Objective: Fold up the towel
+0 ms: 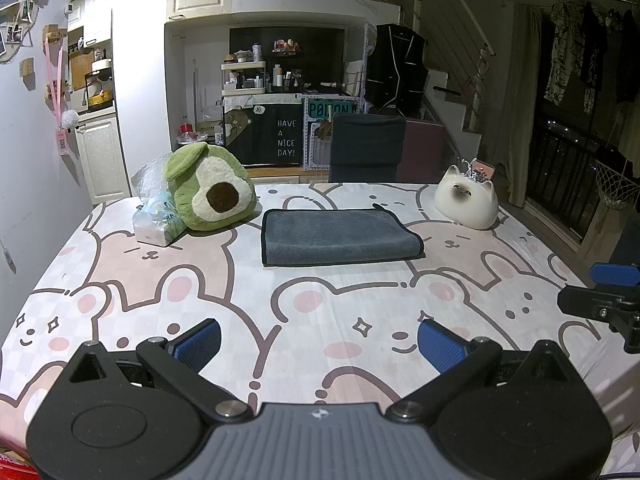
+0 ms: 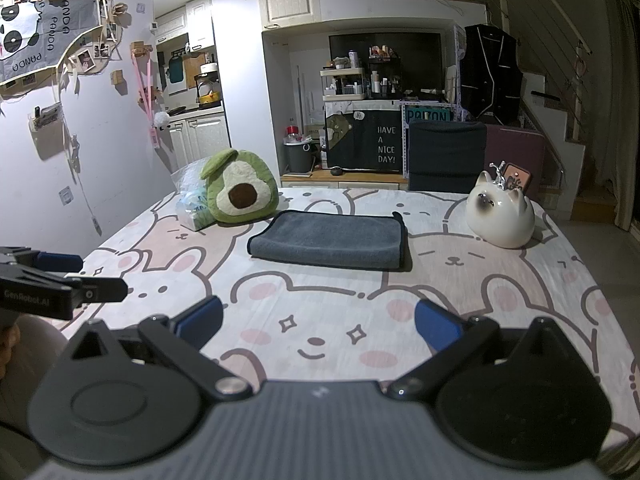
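Observation:
A grey towel (image 1: 340,236) with a dark hem lies folded into a flat rectangle on the far middle of the table; it also shows in the right wrist view (image 2: 330,240). My left gripper (image 1: 318,346) is open and empty, low over the near part of the table, well short of the towel. My right gripper (image 2: 318,326) is open and empty too, also near the front. Each gripper shows at the edge of the other's view: the right one (image 1: 600,292) at the right, the left one (image 2: 60,280) at the left.
The table carries a cartoon bunny cloth (image 1: 320,304). An avocado plush (image 1: 210,192) and a tissue pack (image 1: 158,224) sit left of the towel. A white cat-shaped ornament (image 1: 466,202) sits right of it. A dark chair (image 1: 366,148) stands behind the table.

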`<state>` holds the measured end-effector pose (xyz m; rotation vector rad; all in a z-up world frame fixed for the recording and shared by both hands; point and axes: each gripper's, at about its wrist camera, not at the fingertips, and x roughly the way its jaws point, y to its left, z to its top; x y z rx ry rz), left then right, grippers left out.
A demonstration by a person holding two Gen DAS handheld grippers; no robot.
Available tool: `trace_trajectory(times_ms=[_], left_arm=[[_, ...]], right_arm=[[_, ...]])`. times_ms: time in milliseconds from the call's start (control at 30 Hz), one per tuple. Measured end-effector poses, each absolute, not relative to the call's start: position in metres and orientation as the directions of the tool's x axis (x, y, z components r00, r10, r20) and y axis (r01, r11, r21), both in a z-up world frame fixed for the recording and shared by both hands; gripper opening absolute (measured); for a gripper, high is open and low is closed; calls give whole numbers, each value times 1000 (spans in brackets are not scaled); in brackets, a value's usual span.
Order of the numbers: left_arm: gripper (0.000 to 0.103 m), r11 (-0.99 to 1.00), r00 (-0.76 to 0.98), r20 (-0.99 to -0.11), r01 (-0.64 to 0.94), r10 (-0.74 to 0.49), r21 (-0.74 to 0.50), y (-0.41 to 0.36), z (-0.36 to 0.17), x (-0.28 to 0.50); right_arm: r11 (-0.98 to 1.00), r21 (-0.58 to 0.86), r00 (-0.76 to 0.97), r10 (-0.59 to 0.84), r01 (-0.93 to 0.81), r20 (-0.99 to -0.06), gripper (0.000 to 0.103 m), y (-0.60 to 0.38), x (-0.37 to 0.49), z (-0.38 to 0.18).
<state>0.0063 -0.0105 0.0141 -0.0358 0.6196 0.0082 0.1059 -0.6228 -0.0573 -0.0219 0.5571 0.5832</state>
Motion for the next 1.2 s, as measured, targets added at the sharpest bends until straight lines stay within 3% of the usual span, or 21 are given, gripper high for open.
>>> trace_trajectory(times_ms=[1200], left_arm=[[103, 999, 815, -579, -22, -2, -33, -6, 16, 4]], right_arm=[[838, 136, 690, 517, -528, -507, 103, -623, 106, -57]])
